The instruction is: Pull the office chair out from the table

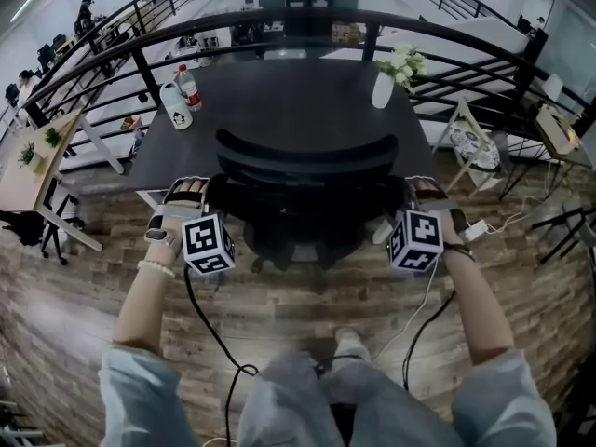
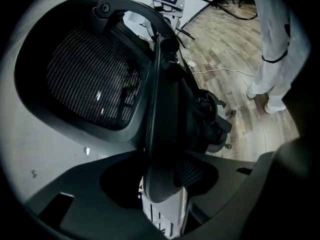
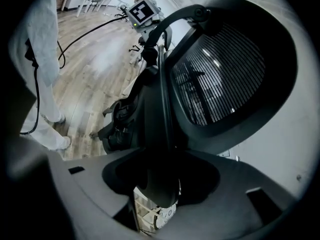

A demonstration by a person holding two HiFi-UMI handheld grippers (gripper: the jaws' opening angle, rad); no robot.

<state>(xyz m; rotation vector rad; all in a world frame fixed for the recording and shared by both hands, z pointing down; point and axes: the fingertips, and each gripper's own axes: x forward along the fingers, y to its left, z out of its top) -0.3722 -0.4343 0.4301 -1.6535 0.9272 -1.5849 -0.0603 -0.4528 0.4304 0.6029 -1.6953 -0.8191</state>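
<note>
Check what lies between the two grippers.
The backrest of the office chair fills that stretch in the head view, left gripper at one side edge, right gripper at the other. Each gripper view shows that edge clamped between its jaws.

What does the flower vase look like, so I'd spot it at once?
Find the dark table beyond the office chair. Near its far right corner stands a white vase of pale flowers. The bottle and mug stand at the left edge, flowerless.
</note>
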